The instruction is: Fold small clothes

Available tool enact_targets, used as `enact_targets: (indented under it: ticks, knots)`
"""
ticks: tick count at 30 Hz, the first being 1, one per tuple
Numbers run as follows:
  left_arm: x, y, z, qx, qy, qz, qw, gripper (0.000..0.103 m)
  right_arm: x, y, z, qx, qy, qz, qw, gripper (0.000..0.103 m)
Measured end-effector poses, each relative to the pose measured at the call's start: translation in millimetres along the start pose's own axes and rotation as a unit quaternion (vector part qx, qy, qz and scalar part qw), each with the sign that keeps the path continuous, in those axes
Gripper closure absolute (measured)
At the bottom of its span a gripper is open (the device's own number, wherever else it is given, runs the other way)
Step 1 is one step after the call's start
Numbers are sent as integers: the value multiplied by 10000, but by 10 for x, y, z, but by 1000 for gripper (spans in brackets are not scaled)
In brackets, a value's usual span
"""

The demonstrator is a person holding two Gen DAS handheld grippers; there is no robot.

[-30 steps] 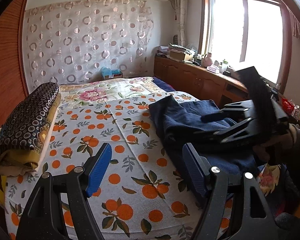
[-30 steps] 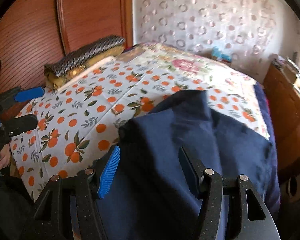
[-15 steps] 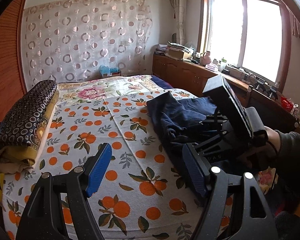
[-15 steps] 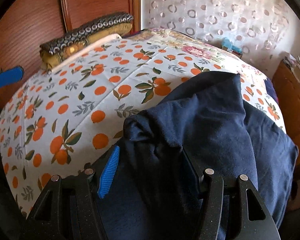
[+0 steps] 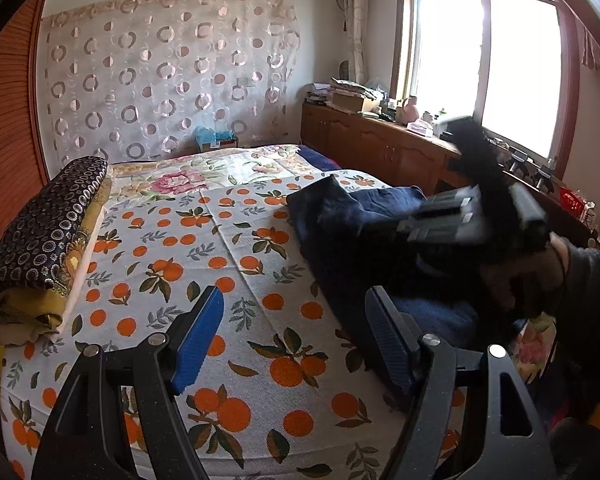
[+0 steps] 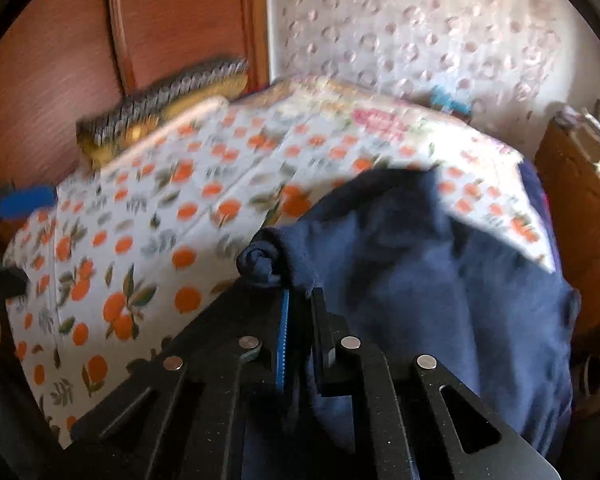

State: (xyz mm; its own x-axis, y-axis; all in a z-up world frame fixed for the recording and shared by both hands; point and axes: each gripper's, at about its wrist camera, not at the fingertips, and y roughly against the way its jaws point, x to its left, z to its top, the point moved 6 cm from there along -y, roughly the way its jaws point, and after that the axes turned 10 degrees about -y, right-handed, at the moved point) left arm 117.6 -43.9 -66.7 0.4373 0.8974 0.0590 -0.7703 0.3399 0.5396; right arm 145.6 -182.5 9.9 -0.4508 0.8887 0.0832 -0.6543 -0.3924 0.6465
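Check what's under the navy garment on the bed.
The navy garment lies on the orange-print bedspread, which shows all around it. Whatever else sits beneath the bunched cloth is covered. The right gripper pinches its edge.

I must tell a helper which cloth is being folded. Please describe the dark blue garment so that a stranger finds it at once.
Start from the bed with the orange-fruit sheet. On its window side lies the dark blue garment, crumpled; the right hand-held gripper has just closed on a bunched edge of it. It is the only plain cloth there, unlike the patterned folded stack on the opposite side.
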Motion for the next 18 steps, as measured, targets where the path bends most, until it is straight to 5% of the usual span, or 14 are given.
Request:
enact_targets:
  ticks: [8,16,18]
  knots:
    - [-67,-19,-7,47,-85,-21,10000,29,-682,427,326,-554,-580,-651,9946,94]
    - [-119,-46,-6,89,-123,-71,9999,29,-1576,360,382,-441,-1392,-1889,9711,94]
    - [-124,-49,-8,98,-114,-80,9999,29,-1619,364,344,-405,-1522,-1911,9689,89]
